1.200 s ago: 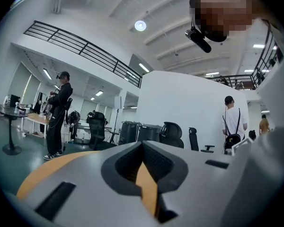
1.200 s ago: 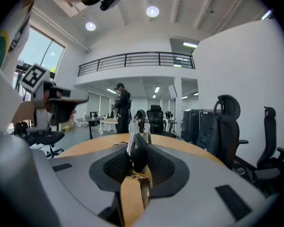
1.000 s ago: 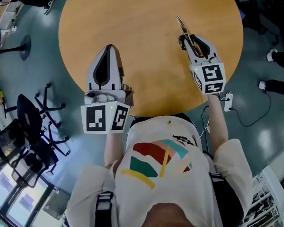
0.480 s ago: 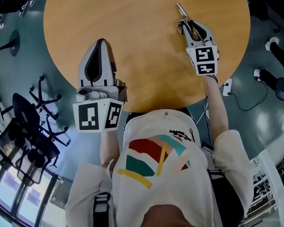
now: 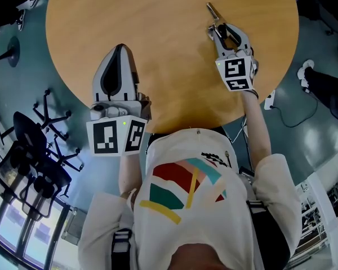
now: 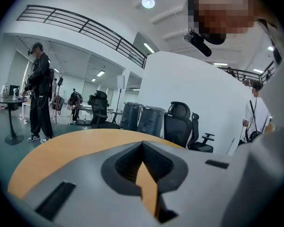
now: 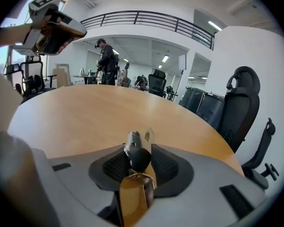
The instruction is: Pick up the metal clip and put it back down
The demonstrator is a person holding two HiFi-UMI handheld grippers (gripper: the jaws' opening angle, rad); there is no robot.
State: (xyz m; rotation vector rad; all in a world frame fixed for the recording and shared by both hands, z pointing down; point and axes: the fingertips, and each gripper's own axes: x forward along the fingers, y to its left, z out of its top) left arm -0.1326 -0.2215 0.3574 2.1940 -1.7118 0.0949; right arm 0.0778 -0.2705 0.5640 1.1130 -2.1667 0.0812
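Round and pale, the wooden table [image 5: 158, 32] fills the middle of a bright open office, with black office chairs [image 5: 31, 151] on the floor at its near left. Someone stands at the table's near edge with a gripper in each hand. The left gripper [image 5: 119, 49] hangs over the near-left part of the top, its jaws pressed together at the tips with nothing between them. The right gripper [image 5: 218, 30] is over the far right, jaws pinching the metal clip [image 5: 213, 11], whose tip sticks out beyond them toward the far left. I cannot tell whether the clip touches the wood.
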